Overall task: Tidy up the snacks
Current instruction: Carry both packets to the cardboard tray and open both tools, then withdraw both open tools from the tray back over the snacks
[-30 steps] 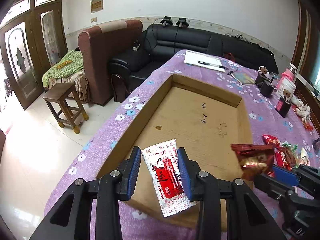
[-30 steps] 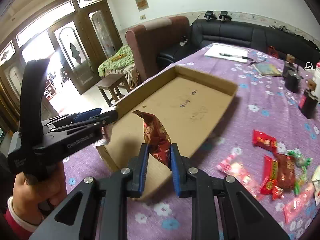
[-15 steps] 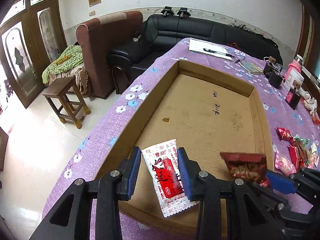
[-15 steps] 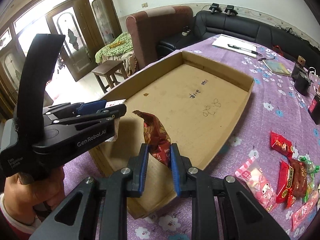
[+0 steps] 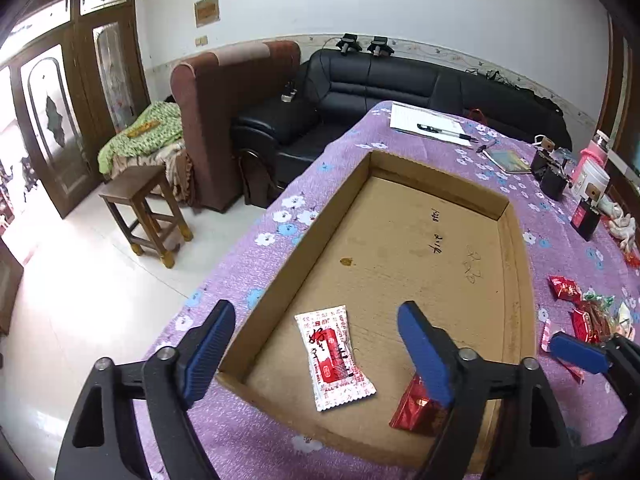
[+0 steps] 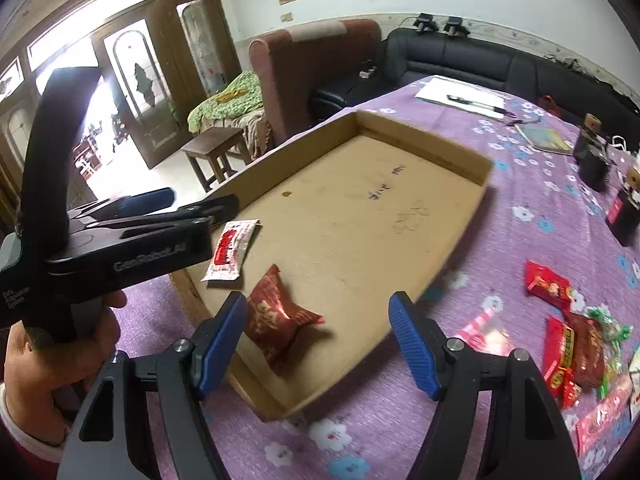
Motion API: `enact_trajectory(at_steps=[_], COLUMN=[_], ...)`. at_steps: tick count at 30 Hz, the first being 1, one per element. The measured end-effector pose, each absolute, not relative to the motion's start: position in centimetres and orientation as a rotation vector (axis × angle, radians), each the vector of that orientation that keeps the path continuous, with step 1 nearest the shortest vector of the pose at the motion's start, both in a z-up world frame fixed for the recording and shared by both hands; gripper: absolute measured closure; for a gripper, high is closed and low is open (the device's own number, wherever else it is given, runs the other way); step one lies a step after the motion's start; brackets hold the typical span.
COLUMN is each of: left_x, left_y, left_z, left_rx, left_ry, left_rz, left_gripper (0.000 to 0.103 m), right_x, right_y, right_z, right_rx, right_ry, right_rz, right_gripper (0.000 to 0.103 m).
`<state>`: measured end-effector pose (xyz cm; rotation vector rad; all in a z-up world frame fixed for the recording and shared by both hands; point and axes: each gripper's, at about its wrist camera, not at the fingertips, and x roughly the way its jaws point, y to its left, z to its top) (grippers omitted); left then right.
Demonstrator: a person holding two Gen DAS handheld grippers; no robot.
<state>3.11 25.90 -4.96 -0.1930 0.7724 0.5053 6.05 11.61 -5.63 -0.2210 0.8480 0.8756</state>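
A shallow cardboard box [image 5: 514, 280] [image 6: 478, 168] lies on the purple flowered tablecloth. A white-and-red snack packet [image 5: 333, 356] [image 6: 230, 250] rests flat on the box floor near its front corner. Beside it lies a dark red snack packet [image 5: 416, 408] [image 6: 276, 316]. My left gripper [image 5: 316, 348] hangs over the white packet, its jaws opening, nothing pressed between the pads. My right gripper [image 6: 316, 340] is above the front edge of the box, jaws opening too, with the red packet just left of its gap and free of the pads.
More wrapped snacks [image 6: 572, 336] [image 5: 580, 312] are scattered on the cloth right of the box. Paper and a pen [image 5: 432, 124], a booklet, dark cases and a pink bottle sit at the far end. A stool [image 5: 144, 208], an armchair and a sofa stand past the table's left edge.
Both grippers have spread their jaws and let go. The white packet and the dark red packet have dropped onto the box floor.
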Motion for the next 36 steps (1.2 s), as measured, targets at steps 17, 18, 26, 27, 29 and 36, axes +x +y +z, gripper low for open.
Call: enact_trajectory(at_steps=[17,18,26,27,29,36], left_x=[2.2,2.2,2.7,2.8,3.0,3.5], left_y=[21.7,21.4,18.9,18.6,17.8,15.8], left_z=[-2.8,-2.7,-2.1,-2.1,-2.0,-1.6], left_rx=[-0.141,-0.139,-0.113,-0.109,-0.102,-0.090], left_ry=[0.729,0.727,0.720,0.720,0.718,0.717], left_rz=[0.505,0.500,0.465,0.461,0.449,0.420], left_gripper=[0.010,0.010,0.009,0.009,0.009,0.009], right_x=[6.6,6.7,7.4,7.5,7.9,8.5], right_y=[2.4,1.9,-3.1,-3.8,-5.1,-9.4], right_z=[-3.5,-3.5,-3.9,-4.0,-4.1,-4.3], right_rx=[-0.085,-0.076,-0.014,-0.006,0.012,0.055], right_ry=[0.815,0.816,0.817,0.818,0.822,0.819], right_rz=[0.750,0.745,0.662,0.648,0.624,0.555], right_gripper=[0.015,0.015,0.015,0.015,0.015,0.015])
